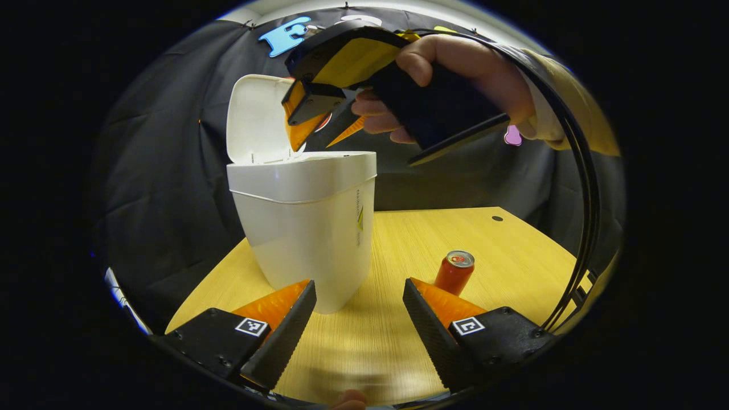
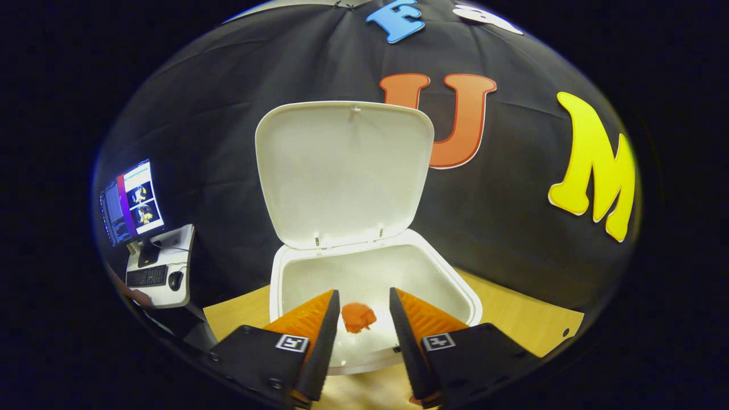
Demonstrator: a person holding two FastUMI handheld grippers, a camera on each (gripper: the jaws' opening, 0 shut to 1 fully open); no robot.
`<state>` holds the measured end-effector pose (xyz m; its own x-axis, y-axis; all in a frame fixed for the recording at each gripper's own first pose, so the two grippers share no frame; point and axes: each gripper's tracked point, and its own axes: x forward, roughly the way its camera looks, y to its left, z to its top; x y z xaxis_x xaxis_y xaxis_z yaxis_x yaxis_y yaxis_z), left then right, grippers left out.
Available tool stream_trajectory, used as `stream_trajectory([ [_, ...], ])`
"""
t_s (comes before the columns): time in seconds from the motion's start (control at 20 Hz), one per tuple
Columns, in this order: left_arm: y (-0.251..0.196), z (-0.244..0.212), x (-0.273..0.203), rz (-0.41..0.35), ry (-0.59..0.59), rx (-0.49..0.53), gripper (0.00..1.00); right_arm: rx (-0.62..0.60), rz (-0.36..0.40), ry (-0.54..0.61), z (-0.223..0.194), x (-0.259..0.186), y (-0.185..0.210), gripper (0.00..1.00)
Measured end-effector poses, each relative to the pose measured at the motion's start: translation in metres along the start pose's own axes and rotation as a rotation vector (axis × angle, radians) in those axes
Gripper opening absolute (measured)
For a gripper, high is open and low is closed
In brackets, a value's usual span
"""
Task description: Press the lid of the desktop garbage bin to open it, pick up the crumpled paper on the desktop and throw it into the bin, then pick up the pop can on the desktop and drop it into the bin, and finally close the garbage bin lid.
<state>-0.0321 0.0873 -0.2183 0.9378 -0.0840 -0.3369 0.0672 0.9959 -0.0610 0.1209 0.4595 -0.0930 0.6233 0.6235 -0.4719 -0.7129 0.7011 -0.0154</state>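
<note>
The white desktop bin (image 1: 307,228) stands on the wooden table (image 1: 512,245) with its lid (image 1: 256,117) tipped up and back. A hand (image 1: 455,62) holds my right gripper (image 1: 316,142) over the bin's mouth, pointing down. In the right gripper view that gripper (image 2: 363,293) is open above the bin's rim (image 2: 455,290), in front of the raised lid (image 2: 344,171). An orange-red crumpled paper (image 2: 359,317) lies inside the bin, free of both fingers. To the right of the bin stands the red pop can (image 1: 454,273), upright. My left gripper (image 1: 359,285) is open and low, facing the bin and can.
A black cable (image 1: 586,199) arcs down the right side from the right gripper. There is a small hole (image 1: 497,218) in the tabletop at its far end. A monitor (image 2: 134,202) with a keyboard stands on a stand beyond the table's left.
</note>
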Motion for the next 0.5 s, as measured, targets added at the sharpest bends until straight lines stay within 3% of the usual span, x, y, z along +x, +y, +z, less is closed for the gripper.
stream_trajectory([
  [0.05,-0.001,-0.001,0.001,-0.001,0.006,-0.003,1.0,0.01,-0.007,-0.012,0.003,-0.003,-0.001,0.78],
  [0.15,-0.004,-0.001,0.002,-0.002,0.012,-0.009,1.0,0.038,-0.027,-0.044,0.012,-0.012,-0.01,0.85],
  [0.25,-0.01,-0.001,0.002,-0.015,0.011,0.007,1.0,0.06,-0.065,-0.087,0.02,-0.023,-0.027,0.99],
  [0.5,-0.042,-0.005,0.015,-0.084,0.013,0.061,1.0,0.051,-0.112,-0.126,0.02,-0.068,-0.066,0.98],
])
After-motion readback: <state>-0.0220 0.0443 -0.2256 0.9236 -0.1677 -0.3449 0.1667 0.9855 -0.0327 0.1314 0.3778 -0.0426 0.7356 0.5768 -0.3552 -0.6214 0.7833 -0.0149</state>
